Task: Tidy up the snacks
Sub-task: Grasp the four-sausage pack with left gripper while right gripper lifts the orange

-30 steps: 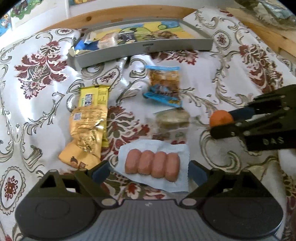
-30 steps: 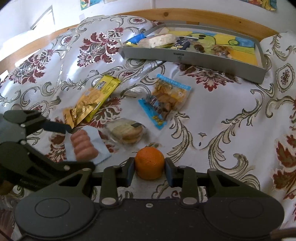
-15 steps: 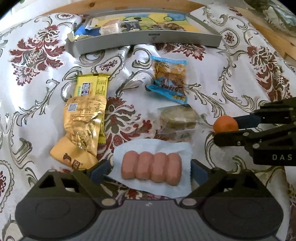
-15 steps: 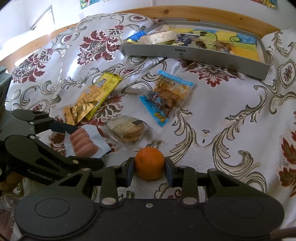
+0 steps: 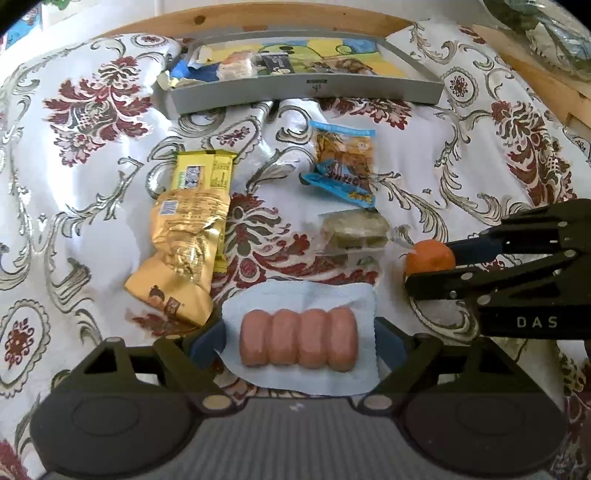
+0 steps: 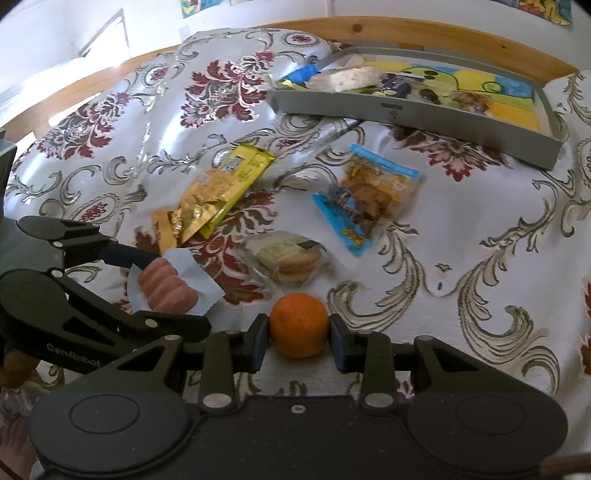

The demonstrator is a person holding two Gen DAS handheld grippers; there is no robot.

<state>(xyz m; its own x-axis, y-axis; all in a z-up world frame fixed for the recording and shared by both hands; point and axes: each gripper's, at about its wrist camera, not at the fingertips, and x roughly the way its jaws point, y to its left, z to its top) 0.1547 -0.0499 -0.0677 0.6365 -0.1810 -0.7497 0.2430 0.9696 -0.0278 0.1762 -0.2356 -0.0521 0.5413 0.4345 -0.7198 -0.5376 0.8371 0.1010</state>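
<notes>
My left gripper is shut on a white-wrapped pack of pink sausages, which is lifted off the cloth; the right wrist view shows the same pack between the left fingers. My right gripper is shut on an orange, also seen at the right of the left wrist view. The grey tray at the far side of the table holds several snacks on a colourful liner. The two grippers are close together, left of each other, near the table's front.
On the patterned cloth lie a gold packet over a yellow packet, a blue biscuit bag and a clear pack of round biscuits. A wooden edge runs behind the tray.
Both grippers keep their hold. The left wrist view tipped down slightly and came back; the snacks on the cloth have not moved.
</notes>
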